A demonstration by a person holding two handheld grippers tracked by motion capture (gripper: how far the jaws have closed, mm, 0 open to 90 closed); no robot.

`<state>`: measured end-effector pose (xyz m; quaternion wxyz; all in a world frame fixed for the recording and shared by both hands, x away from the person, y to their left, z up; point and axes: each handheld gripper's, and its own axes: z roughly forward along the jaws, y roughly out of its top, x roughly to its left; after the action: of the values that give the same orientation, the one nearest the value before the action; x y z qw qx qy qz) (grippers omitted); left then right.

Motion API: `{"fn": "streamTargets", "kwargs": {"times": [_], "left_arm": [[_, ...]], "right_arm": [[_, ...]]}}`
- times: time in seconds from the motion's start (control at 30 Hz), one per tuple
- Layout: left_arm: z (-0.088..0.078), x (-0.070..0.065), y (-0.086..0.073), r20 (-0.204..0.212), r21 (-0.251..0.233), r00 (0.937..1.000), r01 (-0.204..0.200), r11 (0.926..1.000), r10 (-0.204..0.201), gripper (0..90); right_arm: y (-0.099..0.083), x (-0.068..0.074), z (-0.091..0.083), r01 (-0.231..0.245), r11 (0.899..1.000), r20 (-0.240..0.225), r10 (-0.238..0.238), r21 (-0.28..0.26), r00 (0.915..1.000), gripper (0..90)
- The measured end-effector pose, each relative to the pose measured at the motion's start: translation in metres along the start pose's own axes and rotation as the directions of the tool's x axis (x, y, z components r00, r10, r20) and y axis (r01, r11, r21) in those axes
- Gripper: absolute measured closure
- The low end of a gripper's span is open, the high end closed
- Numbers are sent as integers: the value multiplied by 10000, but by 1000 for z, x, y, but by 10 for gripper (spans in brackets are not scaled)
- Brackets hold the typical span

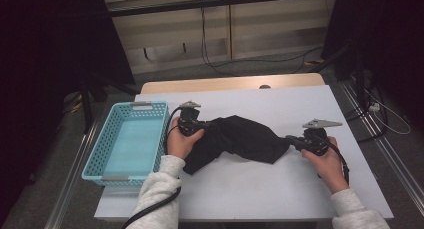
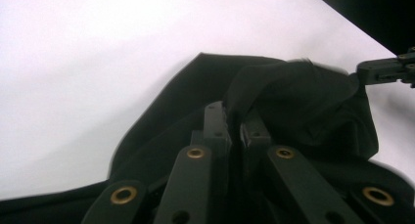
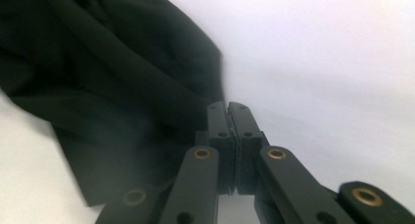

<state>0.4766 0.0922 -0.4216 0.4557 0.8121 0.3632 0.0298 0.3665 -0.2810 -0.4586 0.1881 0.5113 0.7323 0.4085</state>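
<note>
- Nearest, the person's sleeves come in from the bottom edge; the left hand-held gripper (image 1: 192,123) is clamped on a fold of the black cloth (image 1: 240,139), its jaws nearly together with fabric pinched between them.
- The right hand-held gripper (image 1: 300,141) has its jaws pressed together at the cloth's right-hand edge; it seems to pinch a thin corner there.
- The cloth lies mid-counter (image 1: 280,189), bunched, its long axis running left to right between the two hand-held grippers.
- It looks light, limp and sagging; hems or corners are likely the best holds.
- Farther left stands a blue basket (image 1: 95,156).
</note>
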Motion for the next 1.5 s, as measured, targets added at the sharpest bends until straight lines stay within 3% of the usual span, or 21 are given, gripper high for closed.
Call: {"fn": "streamTargets", "kwargs": {"times": [0.1, 0.23, 0.27, 0.37, 0.5, 0.7, 0.83, 0.93, 1.0, 1.17, 1.37, 1.5], "left_arm": [[8, -4, -1, 35, 286, 10000, 31, 9996, -32, 779], [11, -9, -3, -128, 258, 9993, -361, 9990, 364, 548], [11, -10, -4, -113, 186, 9995, -297, 9994, 299, 548], [7, -14, -6, -155, -48, 9988, -467, 9989, 466, 401], [-6, -20, -6, -241, -298, 9964, -825, 9961, 818, 296], [-28, -36, -11, -190, -660, 9908, -1351, 9886, 1341, 245], [-35, -50, -17, 178, -654, 9876, -1546, 9858, 1560, 241], [-31, -59, -23, 445, -283, 9837, -1729, 9845, 1740, 244], [-26, -66, -26, 579, 44, 9774, -2039, 9790, 2033, 256], [-16, -72, -32, 800, 370, 9712, -2280, 9730, 2245, 260], [0, -73, -41, 750, 818, 9709, -2333, 9690, 2274, 253], [6, -72, -44, 553, 840, 9699, -2412, 9668, 2371, 238]], "right_arm": [[-3, -4, 2, -79, 9998, 122, 77, 178, 9999, 889], [-6, -4, 4, -14, 9990, 237, 3, 458, 9997, 889], [-7, -4, 3, 74, 9989, 263, -87, 461, 9996, 889], [-9, -3, 2, 91, 9989, 311, -106, 471, 9995, 889], [-11, -3, 1, 121, 9986, 358, -140, 515, 9993, 888], [-10, -2, 2, 272, 9980, 457, -298, 575, 9985, 889], [-11, -1, 2, 303, 9978, 468, -330, 582, 9984, 888], [-11, 0, 2, 336, 9978, 523, -367, 574, 9980, 888], [-11, 1, 2, 352, 9974, 543, -387, 627, 9978, 888], [-10, 0, 3, 303, 9975, 513, -336, 633, 9981, 888], [-10, 0, 3, 247, 9977, 513, -279, 627, 9983, 888], [-10, 2, 3, 309, 9976, 545, -344, 626, 9979, 888]]}}
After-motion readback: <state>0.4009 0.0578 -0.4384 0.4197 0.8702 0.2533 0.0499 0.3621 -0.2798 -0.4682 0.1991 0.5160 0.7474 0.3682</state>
